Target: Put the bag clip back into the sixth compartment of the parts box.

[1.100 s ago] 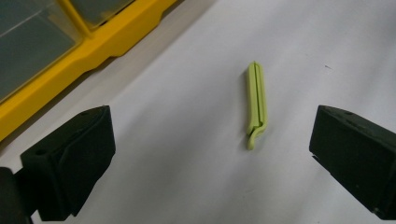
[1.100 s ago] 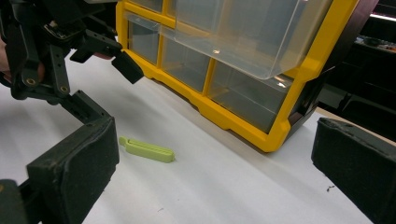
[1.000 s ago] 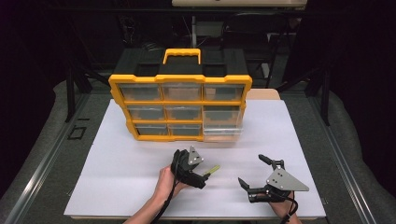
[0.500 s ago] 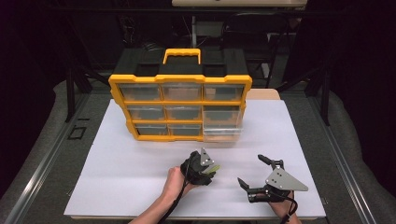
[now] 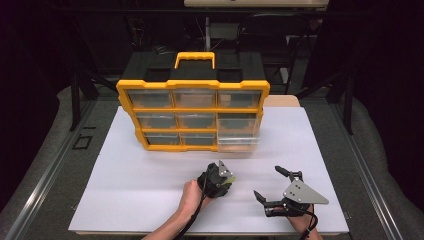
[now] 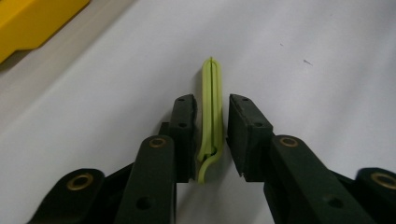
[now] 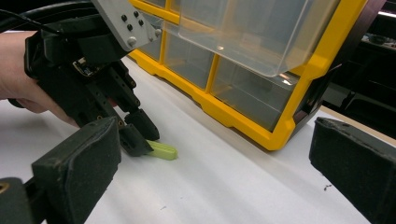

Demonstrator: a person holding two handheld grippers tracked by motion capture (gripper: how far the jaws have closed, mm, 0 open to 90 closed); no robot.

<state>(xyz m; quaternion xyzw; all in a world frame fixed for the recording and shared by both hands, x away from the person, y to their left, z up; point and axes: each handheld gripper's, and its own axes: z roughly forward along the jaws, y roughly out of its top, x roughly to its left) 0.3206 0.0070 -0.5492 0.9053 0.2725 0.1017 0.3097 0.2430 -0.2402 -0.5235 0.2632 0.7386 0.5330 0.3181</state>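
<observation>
White table, lower centre of frame. Left gripper closing astride green clip, long axis parallel to jaws, slight gaps remaining. Right gripper wide open, empty, farther off.

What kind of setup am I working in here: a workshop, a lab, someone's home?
Most likely a lab recording station, not a home: a white board covers the table as a work surface, dark frames and stands ring it, and a yellow parts organizer with clear drawers stands on the board.
</observation>
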